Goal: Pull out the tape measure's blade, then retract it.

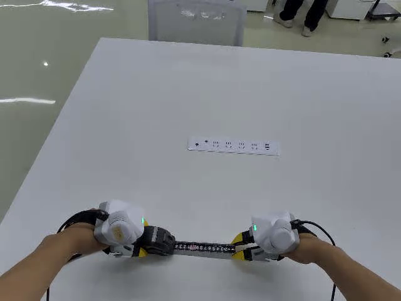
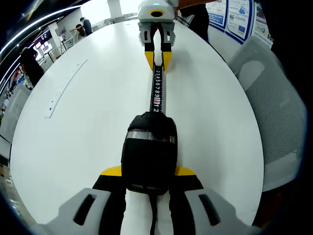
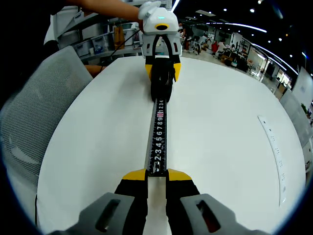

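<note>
1. Bench (image 1: 250, 88): white and broad, bare apart from a power strip (image 1: 233, 146) lying flat mid-surface, well apart from the work. A mesh chair (image 1: 195, 22) stands at the far edge.
2. Tape measure: at the near edge of the bench, stretched between the two tongs, which are well apart and face each other along one line.
3. Left tongs (image 2: 149, 171): closed around the black case (image 2: 149, 152), one jaw against each flank, the case mouth pointing away toward the other tongs. Grip looks square and firm.
4. Right tongs (image 3: 156, 175): narrowed to a slim gap and pinched on the free end of the blade (image 3: 158, 137). The end hook itself is too small to make out.
5. Blade: out of the case and running straight from the case mouth to the right tongs, low over the bench. A short run of printed numerals shows. Cannot tell whether it touches the surface.
6. Progress, judged: the pull-out half is at least well under way, since a clear length of blade is exposed. Whether more draw is intended cannot be read from this.
7. Left to do, judged: retraction, all of it. The blade has to go back into the case, best guided in by the right tongs rather than let snap.
</note>
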`<state>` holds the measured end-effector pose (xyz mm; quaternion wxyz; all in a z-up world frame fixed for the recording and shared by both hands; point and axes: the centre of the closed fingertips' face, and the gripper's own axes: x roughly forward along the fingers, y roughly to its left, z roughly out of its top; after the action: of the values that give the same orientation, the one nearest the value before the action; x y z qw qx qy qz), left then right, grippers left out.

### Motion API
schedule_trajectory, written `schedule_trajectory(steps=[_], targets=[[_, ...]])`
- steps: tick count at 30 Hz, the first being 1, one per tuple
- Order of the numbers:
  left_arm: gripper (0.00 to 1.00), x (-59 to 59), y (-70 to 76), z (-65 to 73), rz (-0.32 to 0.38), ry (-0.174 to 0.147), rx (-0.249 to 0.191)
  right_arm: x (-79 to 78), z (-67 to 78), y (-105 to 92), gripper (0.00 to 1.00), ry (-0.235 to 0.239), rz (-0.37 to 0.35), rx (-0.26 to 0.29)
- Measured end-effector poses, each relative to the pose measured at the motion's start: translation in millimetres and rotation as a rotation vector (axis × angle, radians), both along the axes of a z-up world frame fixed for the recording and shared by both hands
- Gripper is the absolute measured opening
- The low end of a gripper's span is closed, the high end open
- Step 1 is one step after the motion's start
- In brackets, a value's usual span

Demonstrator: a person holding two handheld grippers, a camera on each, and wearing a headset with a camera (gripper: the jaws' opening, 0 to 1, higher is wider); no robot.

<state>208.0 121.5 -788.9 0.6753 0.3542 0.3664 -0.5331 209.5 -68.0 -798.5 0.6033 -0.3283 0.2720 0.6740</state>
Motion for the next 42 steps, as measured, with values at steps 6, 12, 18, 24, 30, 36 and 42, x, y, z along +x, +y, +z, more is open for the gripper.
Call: schedule_trajectory(steps=[6, 12, 18, 24, 30, 36, 42], targets=[[0.29, 0.8, 1.5, -1.3, 0.001, 0.000, 0.000, -0.3, 0.3, -2.9, 0.12, -0.001, 0.002, -0.004], [0.29, 0.5, 0.5, -0.8, 0.001, 0.000, 0.003, -0.2, 0.1, -6.0, 0.12, -0.001, 0.003, -0.007], [0.29, 1.2, 1.6, -2.3, 0.000, 0.001, 0.004, 0.0, -0.1, -8.9, 0.12, -0.002, 0.003, -0.009], [0.29, 3.0, 4.0, -8.0, 0.000, 0.001, 0.003, -0.5, 0.1, -11.2, 0.12, -0.002, 0.003, -0.012], [0.29, 3.0, 3.9, -8.2, -0.001, -0.001, 0.004, -0.7, 1.6, -13.1, 0.12, -0.006, 0.005, -0.012], [0.29, 1.1, 1.4, -3.9, -0.001, -0.001, 0.003, -0.9, 2.2, -14.1, 0.12, -0.009, 0.007, -0.014], [0.29, 0.6, 0.9, -2.2, 0.000, -0.001, 0.000, -1.0, 2.6, -16.0, 0.12, -0.008, 0.007, -0.016]])
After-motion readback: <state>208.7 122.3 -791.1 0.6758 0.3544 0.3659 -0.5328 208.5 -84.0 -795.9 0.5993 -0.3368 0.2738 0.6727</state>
